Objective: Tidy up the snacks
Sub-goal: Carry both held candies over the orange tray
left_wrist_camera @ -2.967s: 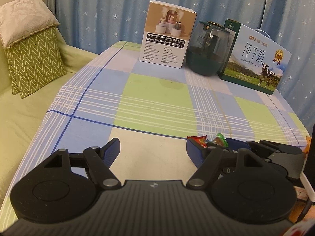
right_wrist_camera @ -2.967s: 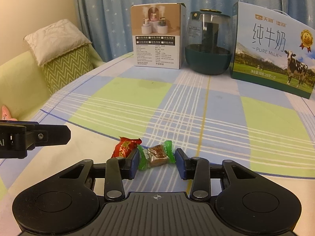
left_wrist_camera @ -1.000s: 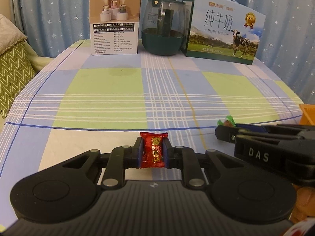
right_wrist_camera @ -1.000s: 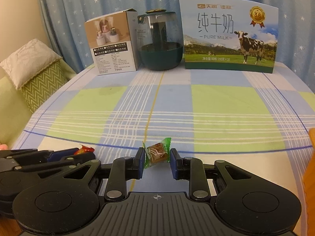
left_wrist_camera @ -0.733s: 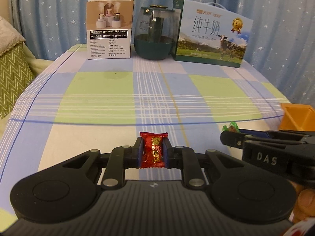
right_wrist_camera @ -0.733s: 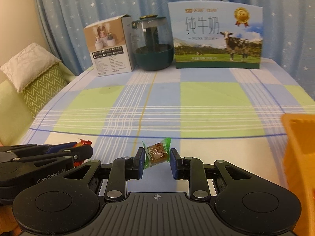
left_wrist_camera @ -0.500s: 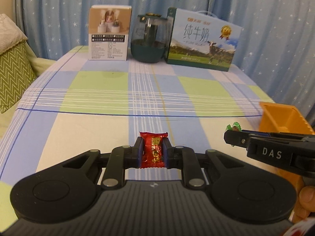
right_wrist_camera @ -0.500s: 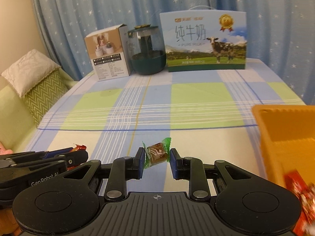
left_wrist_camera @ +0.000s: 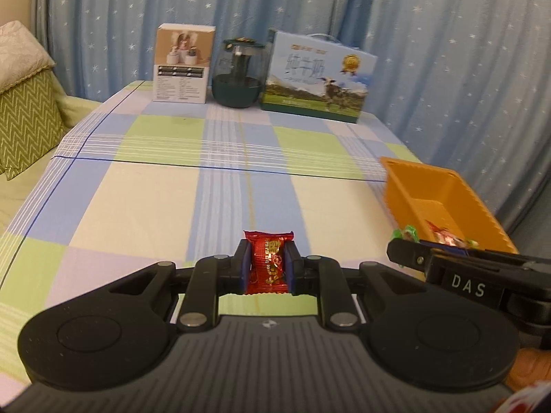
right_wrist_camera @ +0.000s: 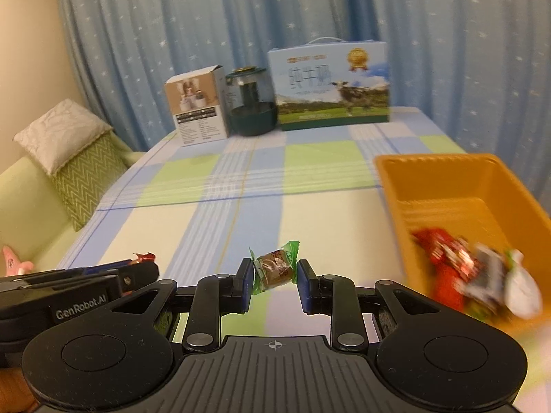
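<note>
Each view is taken from just behind a gripper's two fingers, looking forward and slightly down along them over the checked tablecloth (left_wrist_camera: pixel 144 199) toward the starred curtain (right_wrist_camera: pixel 144 34). The left gripper (left_wrist_camera: pixel 267 268) is seen close at the bottom of the left view, the right gripper (right_wrist_camera: pixel 274 284) likewise in the right view. The cloth, the milk carton (left_wrist_camera: pixel 315 79), the dark jar (right_wrist_camera: pixel 253 110), the white box (left_wrist_camera: pixel 182 69) and the orange bin (right_wrist_camera: pixel 458 186) are shared by both, and each gripper is caught at the edge of the other's view
</note>
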A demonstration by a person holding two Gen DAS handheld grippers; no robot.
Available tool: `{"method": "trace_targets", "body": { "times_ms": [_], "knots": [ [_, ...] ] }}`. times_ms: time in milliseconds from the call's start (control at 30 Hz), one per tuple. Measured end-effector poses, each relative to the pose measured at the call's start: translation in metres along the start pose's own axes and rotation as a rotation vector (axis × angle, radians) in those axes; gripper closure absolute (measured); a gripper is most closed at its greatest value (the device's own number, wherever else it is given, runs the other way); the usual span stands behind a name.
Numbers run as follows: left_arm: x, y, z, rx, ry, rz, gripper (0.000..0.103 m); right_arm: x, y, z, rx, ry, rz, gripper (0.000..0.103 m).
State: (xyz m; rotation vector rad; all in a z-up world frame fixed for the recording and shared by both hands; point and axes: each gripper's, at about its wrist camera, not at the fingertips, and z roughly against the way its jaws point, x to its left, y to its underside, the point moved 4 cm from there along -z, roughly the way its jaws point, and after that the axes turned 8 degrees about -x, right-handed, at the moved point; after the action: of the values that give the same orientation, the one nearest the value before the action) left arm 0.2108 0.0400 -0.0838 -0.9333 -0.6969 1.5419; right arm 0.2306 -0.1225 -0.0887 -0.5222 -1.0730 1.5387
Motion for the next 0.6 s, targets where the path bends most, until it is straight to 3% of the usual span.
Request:
{"method": "trace_targets", "body": {
  "times_ms": [333, 600],
  "knots": [
    [-0.050, 0.012, 0.053, -0.013, 0.061, -0.019, 0.085, -0.034, 0.010, 0.075, -0.022, 0.085, -0.039, 0.076],
    [-0.097, 0.018, 0.068, -0.003, 0.129, -0.062, 0.085, -0.062, 0.014, 0.115, -0.044, 0.137, -0.058, 0.076]
  ]
}}
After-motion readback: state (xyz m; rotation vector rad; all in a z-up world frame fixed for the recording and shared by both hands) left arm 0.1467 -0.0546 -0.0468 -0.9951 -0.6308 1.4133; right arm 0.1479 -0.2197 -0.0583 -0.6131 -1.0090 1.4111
